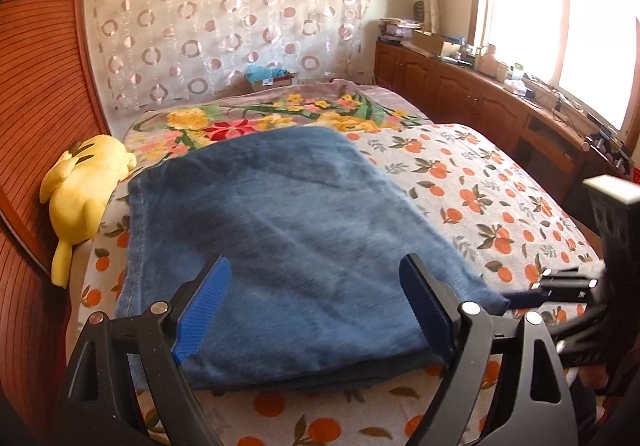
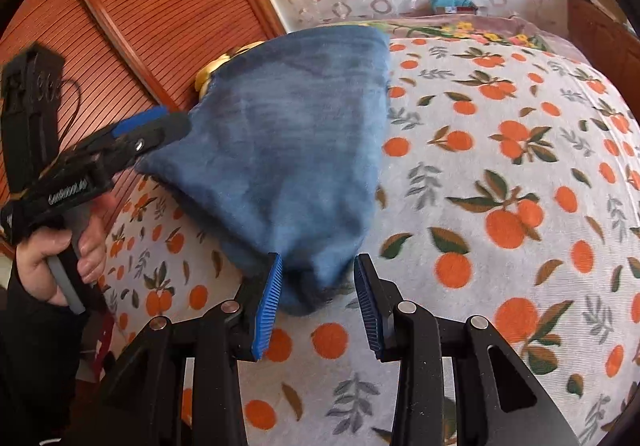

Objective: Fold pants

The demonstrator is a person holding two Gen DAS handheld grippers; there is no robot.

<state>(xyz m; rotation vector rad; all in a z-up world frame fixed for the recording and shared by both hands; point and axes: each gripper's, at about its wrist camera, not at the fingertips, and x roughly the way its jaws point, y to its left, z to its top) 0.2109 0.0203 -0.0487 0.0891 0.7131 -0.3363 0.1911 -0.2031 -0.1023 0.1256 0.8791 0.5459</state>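
The folded blue denim pants (image 1: 280, 238) lie as a flat stack on the bed with the orange-fruit printed sheet (image 1: 480, 197), nearer the bed's left side. Their left edge runs close to the yellow plush toy (image 1: 80, 189) and the slatted reddish-brown wooden wall panel (image 1: 36, 105), so room is tight there.

The left gripper (image 1: 316, 306) hovers over the near edge of the stack with its blue ribbed fingers (image 1: 204, 306) spread wide, nothing pinched between them.

The right gripper (image 2: 318, 306) has its fingers partly apart on either side of the near right corner of the pants; the pads do not appear to press the cloth.

To the right of the pants the sheet is broad and bare as far as the brown wooden cabinets (image 1: 460, 93) under the window (image 1: 560, 13).
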